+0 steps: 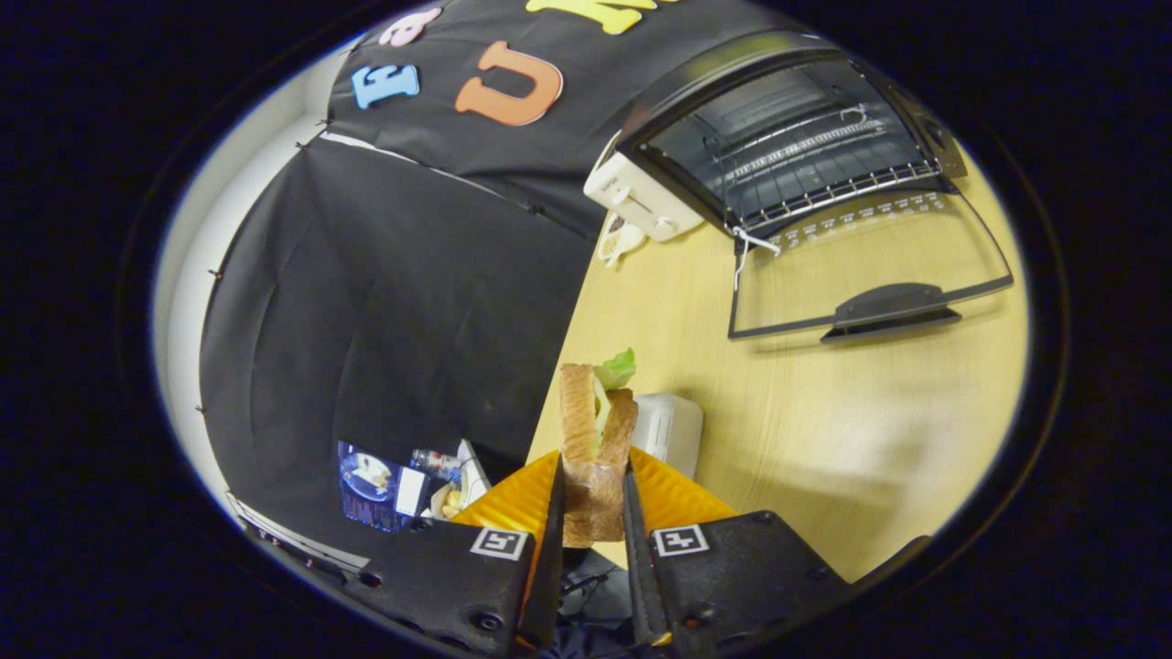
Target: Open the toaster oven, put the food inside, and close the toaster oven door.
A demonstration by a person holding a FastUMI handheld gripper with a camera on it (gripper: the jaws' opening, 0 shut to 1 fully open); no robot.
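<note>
A sandwich (595, 439) of two brown bread slices with green lettuce and a pale filling stands between my fingers, and my gripper (593, 499) is shut on it, holding it above the wooden table (824, 412). Far beyond the fingers, up and to the right, the toaster oven (778, 137) stands at the table's back with its glass door (870, 265) folded down flat, handle toward me. Its wire rack (824, 174) shows inside the dark cavity.
A small white box (667, 428) lies on the table just behind the sandwich. The oven's white side with knobs (641, 197) faces the black cloth wall (385, 302). Below the table edge lie a blue packet (371, 485) and other clutter.
</note>
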